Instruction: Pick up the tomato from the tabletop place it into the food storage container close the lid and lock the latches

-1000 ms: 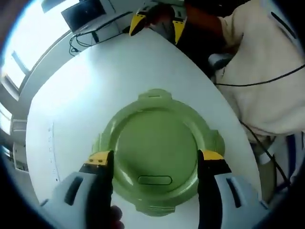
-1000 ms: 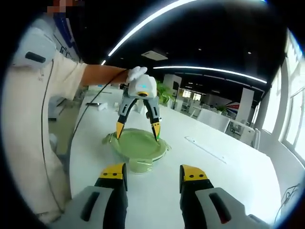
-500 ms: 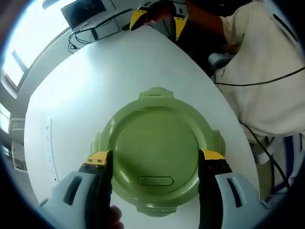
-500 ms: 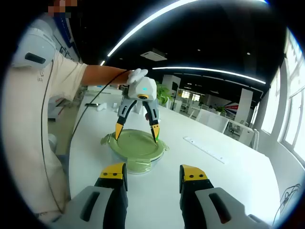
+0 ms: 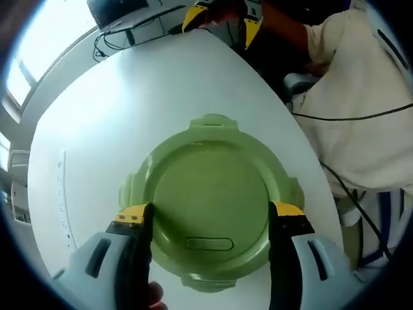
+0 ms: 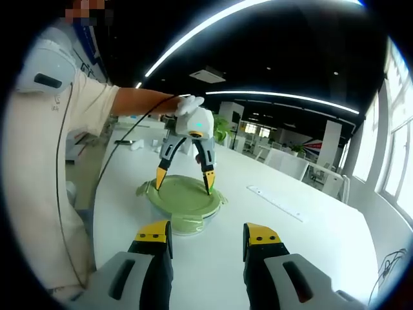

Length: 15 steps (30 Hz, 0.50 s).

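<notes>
White table carries the green container, lid on, slot tab toward 6 o'clock. Left gripper hovers above, fingers spread, empty. Right gripper well apart, fingers spread, empty. Ruler at 3 o'clock.

Left hand-held gripper, grey with yellow-tipped jaws, rises from the frame bottom, jaws spread wide; right hand-held gripper likewise spread at lower centre; the person's outstretched arm crosses upper left.

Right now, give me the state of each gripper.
Left gripper: open, jaws spread above the green lid, holding nothing.
Right gripper: open, holding nothing, back from the container.
</notes>
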Each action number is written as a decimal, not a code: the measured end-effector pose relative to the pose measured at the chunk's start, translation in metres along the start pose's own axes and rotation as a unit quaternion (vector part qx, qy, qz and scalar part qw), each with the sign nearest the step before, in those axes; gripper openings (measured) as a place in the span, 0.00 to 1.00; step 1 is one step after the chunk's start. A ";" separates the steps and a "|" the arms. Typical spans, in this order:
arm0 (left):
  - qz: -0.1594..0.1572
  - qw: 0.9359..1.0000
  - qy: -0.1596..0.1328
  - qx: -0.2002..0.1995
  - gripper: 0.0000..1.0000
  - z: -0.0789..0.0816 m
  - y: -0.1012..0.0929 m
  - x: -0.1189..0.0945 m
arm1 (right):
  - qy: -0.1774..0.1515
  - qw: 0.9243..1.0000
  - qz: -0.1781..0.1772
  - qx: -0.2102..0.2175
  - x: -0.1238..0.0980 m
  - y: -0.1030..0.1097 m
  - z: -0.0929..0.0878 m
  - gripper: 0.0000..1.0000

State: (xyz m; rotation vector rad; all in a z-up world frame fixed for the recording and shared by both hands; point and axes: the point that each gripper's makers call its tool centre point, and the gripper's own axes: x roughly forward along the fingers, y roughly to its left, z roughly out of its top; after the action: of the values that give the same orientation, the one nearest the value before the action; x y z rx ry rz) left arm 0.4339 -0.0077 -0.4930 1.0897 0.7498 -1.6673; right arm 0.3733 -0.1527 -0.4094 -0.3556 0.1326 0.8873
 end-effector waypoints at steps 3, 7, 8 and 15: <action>-0.004 1.000 0.005 0.005 0.71 0.001 0.000 0.001 | 0.000 1.000 -0.002 0.000 -0.002 -0.001 0.001 0.39; -0.007 1.000 0.010 0.008 0.70 0.001 -0.001 0.001 | 0.004 1.000 0.001 -0.006 -0.003 -0.001 0.001 0.39; -0.007 1.000 0.010 0.008 0.70 0.001 -0.001 0.001 | 0.005 1.000 0.002 -0.008 -0.003 -0.001 0.002 0.39; -0.008 1.000 0.015 0.006 0.70 0.001 -0.003 0.001 | 0.007 1.000 0.004 -0.014 -0.002 -0.002 0.004 0.39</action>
State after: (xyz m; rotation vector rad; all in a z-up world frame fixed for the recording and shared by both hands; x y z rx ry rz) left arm 0.4310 -0.0081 -0.4936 1.1222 0.7699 -1.6739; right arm 0.3733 -0.1536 -0.4045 -0.3865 0.1344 0.8952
